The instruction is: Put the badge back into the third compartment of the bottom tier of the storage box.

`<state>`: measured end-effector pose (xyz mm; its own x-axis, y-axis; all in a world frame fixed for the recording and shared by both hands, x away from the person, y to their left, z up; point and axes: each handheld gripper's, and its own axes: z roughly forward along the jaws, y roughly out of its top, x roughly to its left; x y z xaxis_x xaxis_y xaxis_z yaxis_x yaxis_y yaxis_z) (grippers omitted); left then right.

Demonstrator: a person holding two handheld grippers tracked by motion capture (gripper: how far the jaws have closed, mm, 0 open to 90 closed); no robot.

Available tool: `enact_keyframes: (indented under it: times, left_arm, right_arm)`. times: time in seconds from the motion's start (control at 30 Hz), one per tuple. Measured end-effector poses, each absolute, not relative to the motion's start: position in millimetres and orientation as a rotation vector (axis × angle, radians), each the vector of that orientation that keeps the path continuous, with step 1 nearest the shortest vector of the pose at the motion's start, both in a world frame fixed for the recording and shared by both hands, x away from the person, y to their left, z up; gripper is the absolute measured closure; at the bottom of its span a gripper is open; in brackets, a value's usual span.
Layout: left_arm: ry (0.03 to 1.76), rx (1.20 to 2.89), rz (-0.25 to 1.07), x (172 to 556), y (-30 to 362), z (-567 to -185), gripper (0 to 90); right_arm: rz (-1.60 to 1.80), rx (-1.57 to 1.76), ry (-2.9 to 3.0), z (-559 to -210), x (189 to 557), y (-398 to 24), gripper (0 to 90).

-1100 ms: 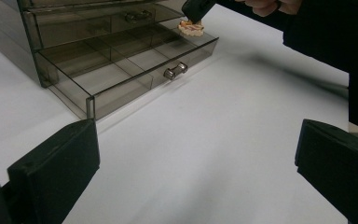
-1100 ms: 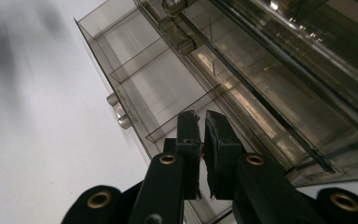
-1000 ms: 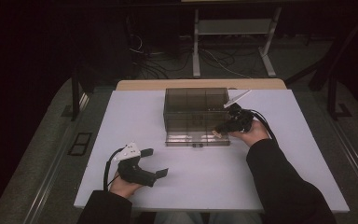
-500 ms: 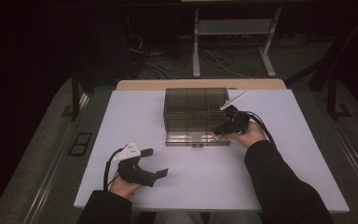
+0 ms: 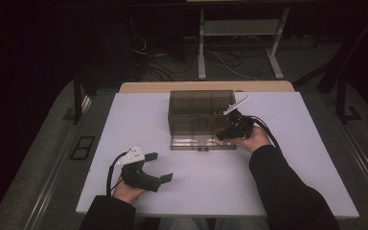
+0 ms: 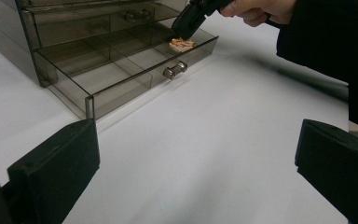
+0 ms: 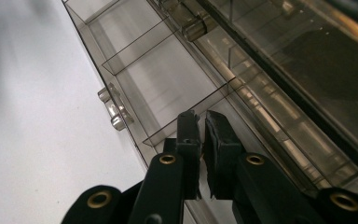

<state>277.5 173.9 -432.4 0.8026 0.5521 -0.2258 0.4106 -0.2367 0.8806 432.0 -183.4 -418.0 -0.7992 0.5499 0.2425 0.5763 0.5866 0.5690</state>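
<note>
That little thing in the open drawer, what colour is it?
Pale orange and cream, the small object in the drawer; best in the left gripper view.

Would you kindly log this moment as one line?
drawer: open | right hand-held gripper: over small orange item in drawer | left hand-held gripper: open, idle

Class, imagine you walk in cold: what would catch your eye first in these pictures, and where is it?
First, the smoky clear drawer box at the table's far middle, its bottom drawer pulled out. Next, the right gripper dipping into that drawer's right end, over a small orange-white object. The left gripper rests wide open near the front-left.
</note>
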Motion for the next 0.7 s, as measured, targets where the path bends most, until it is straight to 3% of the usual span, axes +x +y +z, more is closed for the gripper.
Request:
enact_keyframes:
  times: [0.23, 0.7]
  left_arm:
    - [0.730, 1.866, 0.157, 277.7, 173.9, -432.5, 0.0]
    - [0.726, 1.863, 0.153, 277.3, 173.4, -432.1, 0.0]
  right_arm:
    - [-1.002, -0.982, -2.759, -420.0, 431.8, -182.9, 82.5]
    - [-1.017, -1.018, -2.748, -410.6, 425.0, -188.0, 67.5]
